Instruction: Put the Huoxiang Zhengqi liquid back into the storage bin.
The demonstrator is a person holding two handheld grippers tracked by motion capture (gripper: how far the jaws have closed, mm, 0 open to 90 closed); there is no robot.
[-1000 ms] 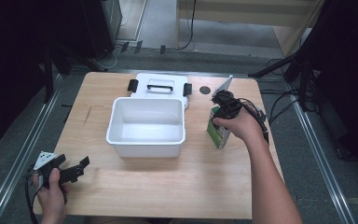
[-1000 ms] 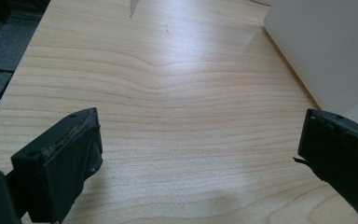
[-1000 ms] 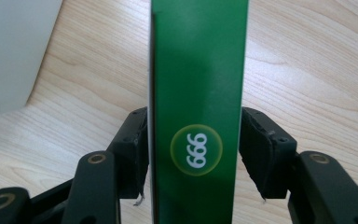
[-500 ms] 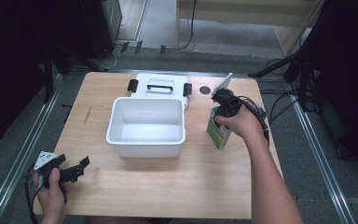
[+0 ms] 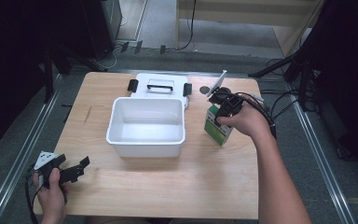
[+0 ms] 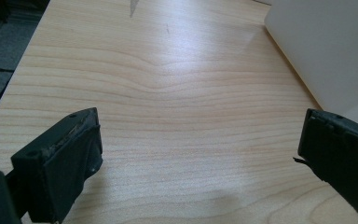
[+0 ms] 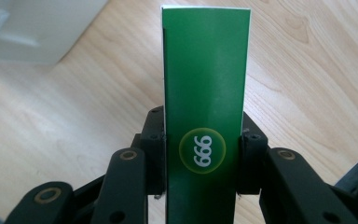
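A green box (image 5: pixel 216 127) stands clamped between the jaws of the right gripper (image 5: pixel 223 111) at center right of the high view, its base resting on the wooden table (image 5: pixel 140 196), just beside the right wall of the open white tub (image 5: pixel 147 140). Compared with the frames from a second and a half-second ago, almost nothing has shifted: box, gripper and hand sit in the same spot, which suggests the grasp has only just been secured and the lift toward the tub has not begun.

In the right gripper view the box (image 7: pixel 206 93) rises upright through the middle of the frame, both black jaws pressed flat against its narrow sides level with a round yellow-ringed logo. The right hand (image 5: pixel 242 122) comes in from the lower right of the high view, forearm angled up and leftward, the gripper pointing down onto the box top.

At lower left, the left hand (image 5: pixel 51 186) holds the left gripper (image 5: pixel 77 169) low over the table edge, aimed toward the tub. Its jaws stand wide apart over bare wood, holding nothing. The tub's lid (image 5: pixel 159 85), with black latches, lies flat behind it at upper center.
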